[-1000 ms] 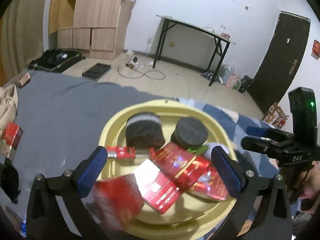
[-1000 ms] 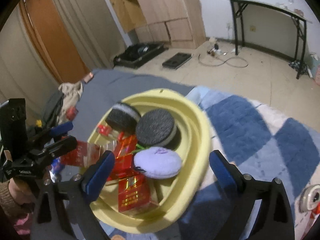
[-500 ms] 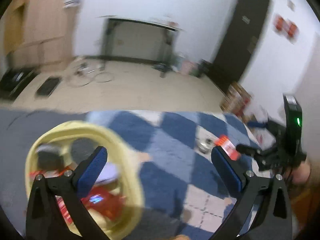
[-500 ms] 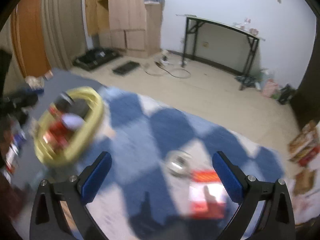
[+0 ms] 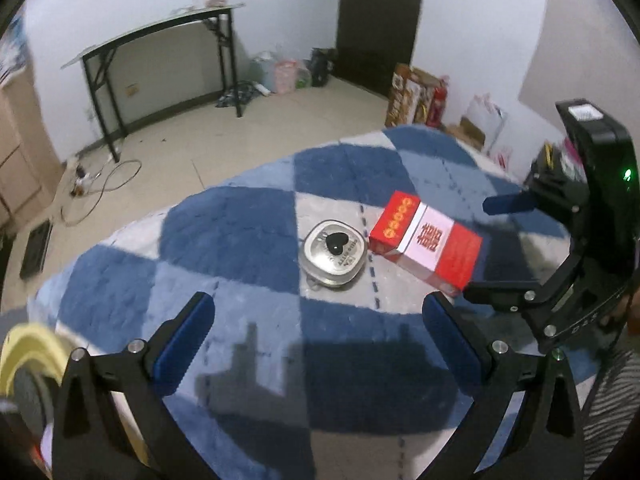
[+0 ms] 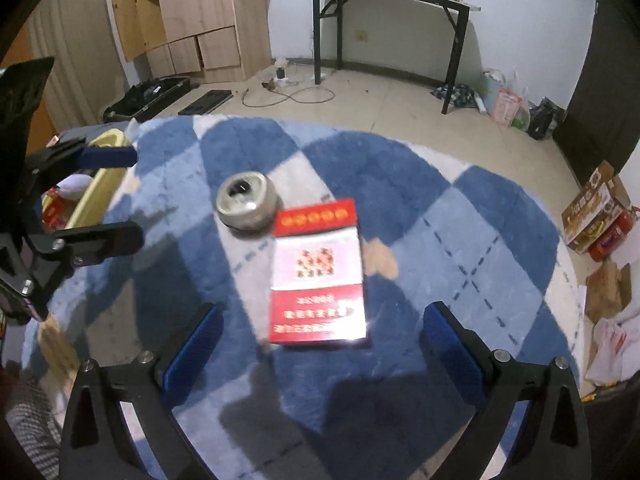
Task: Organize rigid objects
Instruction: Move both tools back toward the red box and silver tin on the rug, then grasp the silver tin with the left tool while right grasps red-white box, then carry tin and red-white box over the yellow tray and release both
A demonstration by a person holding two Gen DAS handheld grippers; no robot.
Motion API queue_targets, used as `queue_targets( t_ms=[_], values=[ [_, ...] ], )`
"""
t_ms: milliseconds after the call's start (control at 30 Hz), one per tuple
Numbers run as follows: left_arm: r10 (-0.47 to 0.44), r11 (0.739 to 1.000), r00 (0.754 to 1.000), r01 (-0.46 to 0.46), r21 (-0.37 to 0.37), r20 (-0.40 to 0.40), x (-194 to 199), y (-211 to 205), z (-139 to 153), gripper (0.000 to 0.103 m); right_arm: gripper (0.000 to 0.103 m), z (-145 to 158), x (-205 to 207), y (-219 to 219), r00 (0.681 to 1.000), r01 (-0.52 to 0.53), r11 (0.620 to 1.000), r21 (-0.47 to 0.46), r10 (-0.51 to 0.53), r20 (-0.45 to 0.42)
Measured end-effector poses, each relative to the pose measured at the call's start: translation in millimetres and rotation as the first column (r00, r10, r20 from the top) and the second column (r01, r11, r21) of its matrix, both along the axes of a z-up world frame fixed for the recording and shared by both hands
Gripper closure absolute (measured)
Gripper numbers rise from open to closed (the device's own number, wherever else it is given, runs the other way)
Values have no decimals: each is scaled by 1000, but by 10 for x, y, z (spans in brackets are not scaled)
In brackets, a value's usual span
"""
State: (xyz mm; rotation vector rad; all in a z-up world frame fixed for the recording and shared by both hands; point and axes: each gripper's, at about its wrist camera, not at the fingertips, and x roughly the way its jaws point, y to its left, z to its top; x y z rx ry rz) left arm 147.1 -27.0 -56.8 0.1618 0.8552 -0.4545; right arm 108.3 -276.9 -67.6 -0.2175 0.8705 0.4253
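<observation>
Two wide-open, empty grippers, left [image 5: 316, 332] and right [image 6: 320, 338], face a red-and-white box [image 6: 319, 272] beside a silver tin [image 6: 247, 205].

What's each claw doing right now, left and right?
Left claw: open, holding nothing.
Right claw: open, holding nothing.

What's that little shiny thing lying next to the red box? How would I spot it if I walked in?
Look at the blue and white checked blanket spread in the middle of the room. Near its centre lies a flat red and white box, and right beside it sits the small metal tin. It is the only silvery, rounded item there, with a black heart on its lid.
</observation>
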Motion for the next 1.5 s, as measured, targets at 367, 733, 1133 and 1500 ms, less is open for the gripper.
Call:
queue_targets(
  t_ms=[367, 733, 1133, 1500],
  values=[
    [-101, 993, 995, 99, 61, 26, 416, -332, -313, 0, 5, -355, 223, 37, 998, 7, 999, 44, -10, 60],
    [-39, 999, 999, 39, -1, 9, 410, -335, -445, 50, 46, -429, 193, 22, 993, -31, 997, 73, 23, 116],
    [99, 991, 993, -92, -94, 71, -187, 541, 494, 50, 46, 148, -13, 208, 987, -95, 977, 193, 68, 145],
    [545, 836, 838, -540, -104, 29, -1185, 2565, 769, 50, 46, 667, -200, 1898, 920, -389, 904, 177, 371, 125]
  ],
)
